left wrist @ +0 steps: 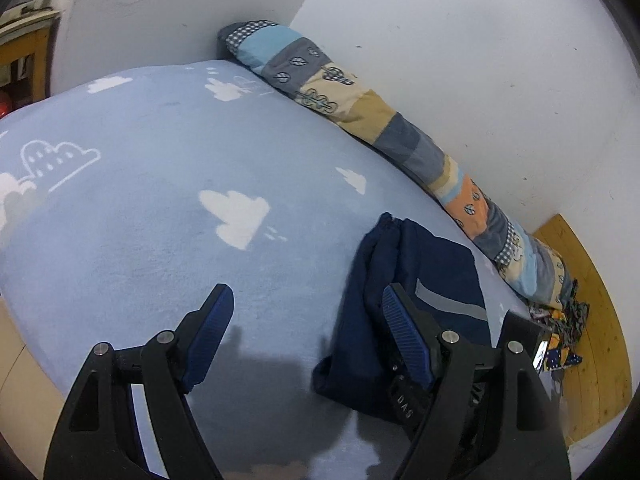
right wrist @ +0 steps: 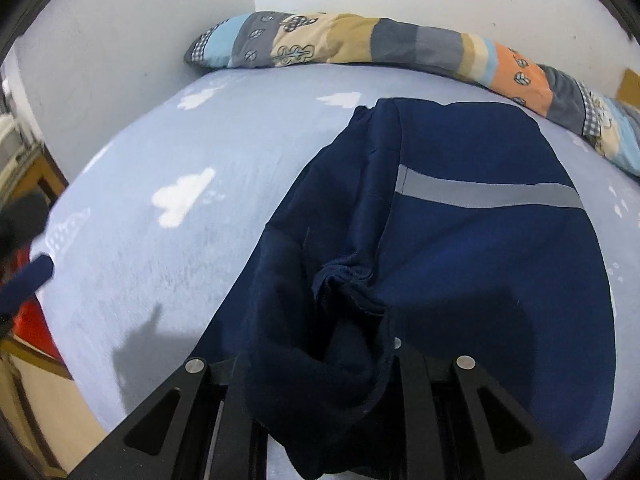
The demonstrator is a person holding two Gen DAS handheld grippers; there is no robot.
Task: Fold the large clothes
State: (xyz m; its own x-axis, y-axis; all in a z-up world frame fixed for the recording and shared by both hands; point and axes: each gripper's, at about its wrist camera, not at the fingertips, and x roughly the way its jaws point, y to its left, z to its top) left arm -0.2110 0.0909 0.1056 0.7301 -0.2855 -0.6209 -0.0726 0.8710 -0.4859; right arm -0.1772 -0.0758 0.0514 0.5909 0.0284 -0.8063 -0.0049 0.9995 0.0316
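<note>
Right gripper is clenched on a bunched fold of the navy garment; the fingertips are buried in cloth, so I can't see how much fabric is actually pinched. Left gripper hangs released over the bed, jaws wide apart and holding nothing, one blue pad over bare sheet, the other just beside the garment's near edge. The garment lies on the light-blue cloud sheet, partly folded, grey stripe facing up, its left edge rumpled into loose vertical folds. Risks as I read them: the right grip looks like a wad, not a clean edge, so a lift could drag several layers and undo the fold already made. With the left side unpinned, any pull may slide the whole piece across the sheet instead of folding it. The sheet itself could get snagged if the left jaws close low. Farther back, the patchwork bolster runs along the wall; a long fold thrown that way could land on it and sit uneven.
</note>
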